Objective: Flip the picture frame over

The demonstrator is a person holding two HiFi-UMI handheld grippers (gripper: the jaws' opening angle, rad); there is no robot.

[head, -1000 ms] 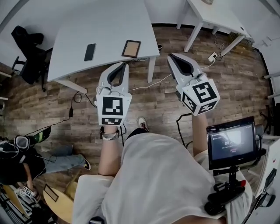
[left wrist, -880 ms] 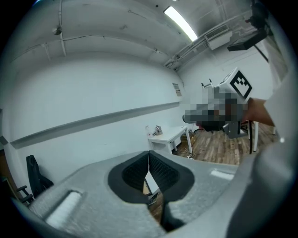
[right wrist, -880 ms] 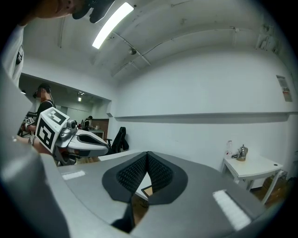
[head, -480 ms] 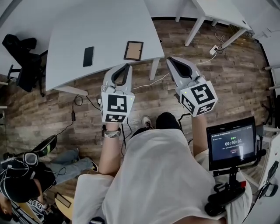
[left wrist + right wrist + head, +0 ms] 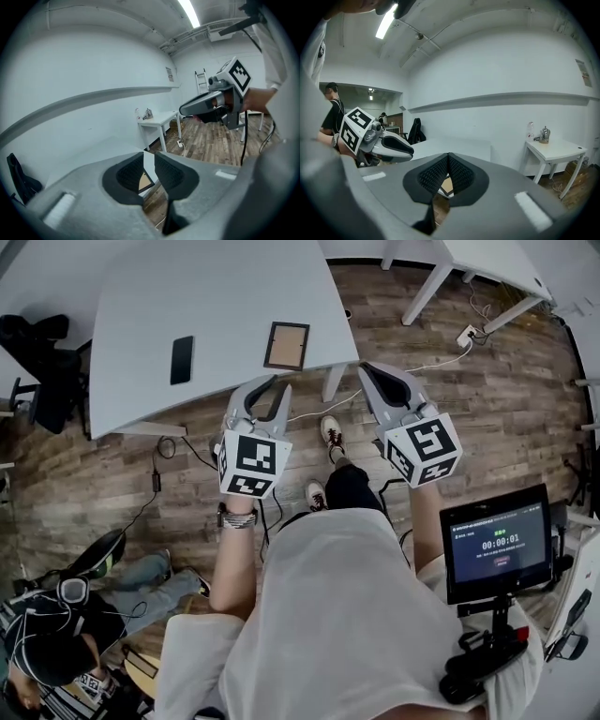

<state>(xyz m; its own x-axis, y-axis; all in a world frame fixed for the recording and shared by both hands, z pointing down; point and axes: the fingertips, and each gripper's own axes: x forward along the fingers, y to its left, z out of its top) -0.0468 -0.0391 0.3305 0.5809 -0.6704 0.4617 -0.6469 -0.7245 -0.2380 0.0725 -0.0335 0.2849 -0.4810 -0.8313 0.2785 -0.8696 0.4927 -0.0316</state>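
A picture frame (image 5: 286, 345) and a phone (image 5: 182, 359) lie apart on the table (image 5: 234, 287).

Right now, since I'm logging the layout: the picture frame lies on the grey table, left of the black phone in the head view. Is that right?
Not quite. The head view shows the picture frame lying on the grey table to the right of the black phone, not to its left.

Brown picture frame (image 5: 285, 345), white table (image 5: 216, 306)
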